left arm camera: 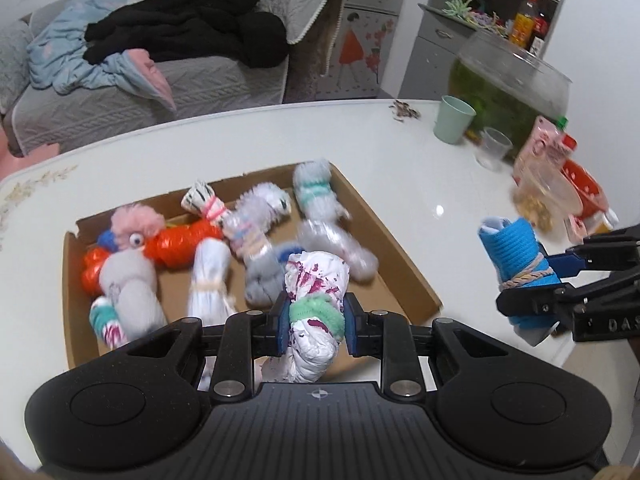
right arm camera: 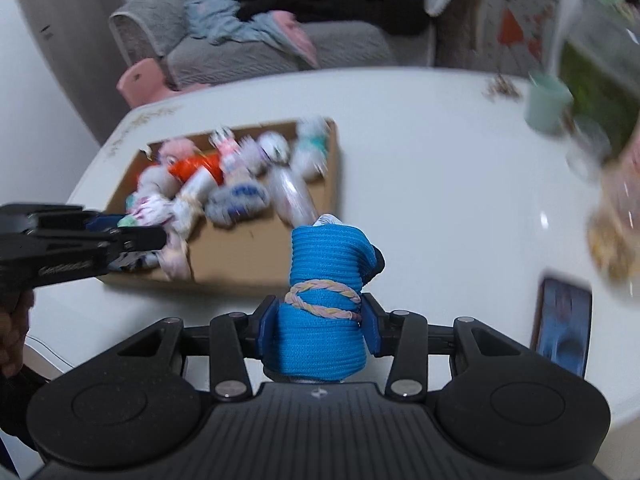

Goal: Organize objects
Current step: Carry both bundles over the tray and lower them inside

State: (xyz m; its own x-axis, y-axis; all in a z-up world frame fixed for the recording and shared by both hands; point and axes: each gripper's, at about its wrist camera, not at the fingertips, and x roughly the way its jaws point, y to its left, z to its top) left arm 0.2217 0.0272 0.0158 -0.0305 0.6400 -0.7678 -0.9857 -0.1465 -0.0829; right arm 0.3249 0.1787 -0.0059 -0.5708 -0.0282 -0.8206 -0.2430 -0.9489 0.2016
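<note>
While box (right arm camera: 256,256) contents blur, left gripper (left arm camera: 316,320) clamps white bundle (left arm camera: 316,280), right gripper (right arm camera: 318,320) blue roll (right arm camera: 324,264).

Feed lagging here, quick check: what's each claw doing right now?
Left claw: closed on the white sock roll with purple blotches.
Right claw: closed on the blue sock roll.

white bundle (left arm camera: 314,300) splotched magenta, green band (left arm camera: 318,312), blue bundle (right arm camera: 326,300)

A grey sofa (left arm camera: 132,92) heaped with clothes (left arm camera: 184,36) stands behind the white table (left arm camera: 420,184); white walls (left arm camera: 600,60).
</note>
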